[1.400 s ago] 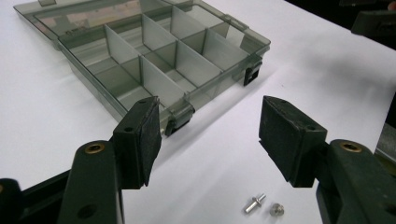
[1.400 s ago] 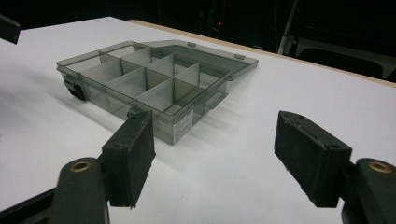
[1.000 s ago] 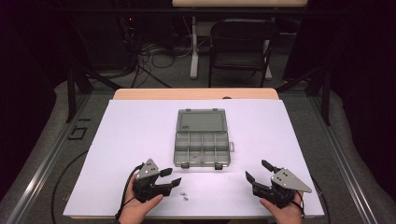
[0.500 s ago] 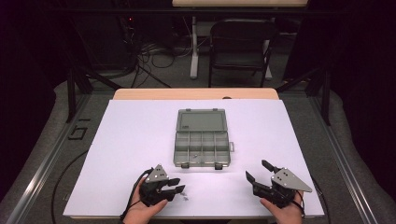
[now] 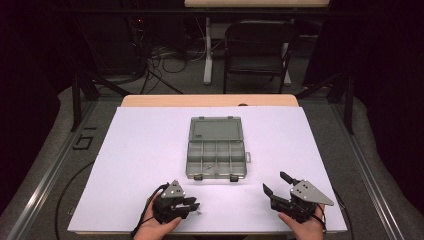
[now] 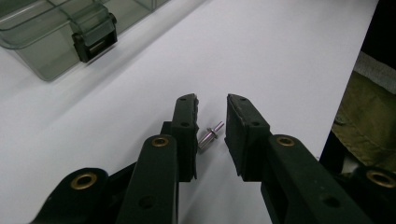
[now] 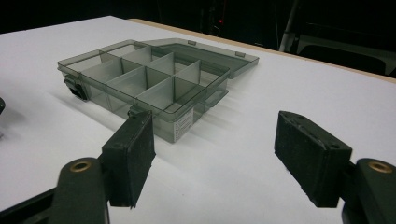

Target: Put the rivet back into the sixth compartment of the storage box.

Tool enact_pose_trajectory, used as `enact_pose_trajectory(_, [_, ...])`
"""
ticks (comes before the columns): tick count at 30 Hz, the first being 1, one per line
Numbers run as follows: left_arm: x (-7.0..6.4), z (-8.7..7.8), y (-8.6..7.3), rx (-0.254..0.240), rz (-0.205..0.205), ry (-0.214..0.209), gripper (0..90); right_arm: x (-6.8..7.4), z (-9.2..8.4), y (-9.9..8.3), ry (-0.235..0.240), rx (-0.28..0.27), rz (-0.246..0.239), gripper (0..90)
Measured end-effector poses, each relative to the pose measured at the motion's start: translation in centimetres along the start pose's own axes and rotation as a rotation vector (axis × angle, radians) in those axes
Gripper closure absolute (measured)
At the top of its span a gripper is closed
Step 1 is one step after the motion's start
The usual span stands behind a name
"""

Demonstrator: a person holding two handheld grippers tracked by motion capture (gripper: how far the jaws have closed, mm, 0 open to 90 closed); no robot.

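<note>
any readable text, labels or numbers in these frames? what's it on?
Sticker on the end wall of the organizer box, right gripper view: printed lines, too small and blurred to read.
No other text, brand or number shows on the box, the grippers or the table.

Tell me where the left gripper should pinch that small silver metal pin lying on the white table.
Pinch the small silver metal pin across its thicker shank, coming from above. It lies flat between the open left gripper jaws, its narrow tip pointing away, so closing squarely probably catches it.
</note>
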State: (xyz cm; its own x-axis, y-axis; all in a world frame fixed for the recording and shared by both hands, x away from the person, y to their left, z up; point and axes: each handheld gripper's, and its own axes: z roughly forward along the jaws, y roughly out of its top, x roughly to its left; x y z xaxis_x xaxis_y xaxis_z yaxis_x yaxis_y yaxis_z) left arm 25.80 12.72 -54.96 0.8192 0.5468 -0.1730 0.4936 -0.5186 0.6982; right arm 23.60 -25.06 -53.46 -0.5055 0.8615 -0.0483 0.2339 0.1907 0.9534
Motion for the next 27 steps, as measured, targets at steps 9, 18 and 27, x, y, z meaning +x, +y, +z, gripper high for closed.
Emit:
enact_pose_trajectory(9, [0.2,0.4,-0.1,0.012,-0.009,-0.008,74.4,0.0,0.0,0.0,0.002,0.002,0.003,28.5])
enact_pose_trajectory(18, [0.2,0.9,-0.1,0.024,-0.011,-0.018,76.0,0.0,0.0,0.0,0.003,0.002,0.001,28.5])
enact_pose_trajectory(27, [0.2,1.2,-0.1,0.033,-0.016,-0.015,79.6,0.0,0.0,0.0,0.004,0.002,0.0,28.6])
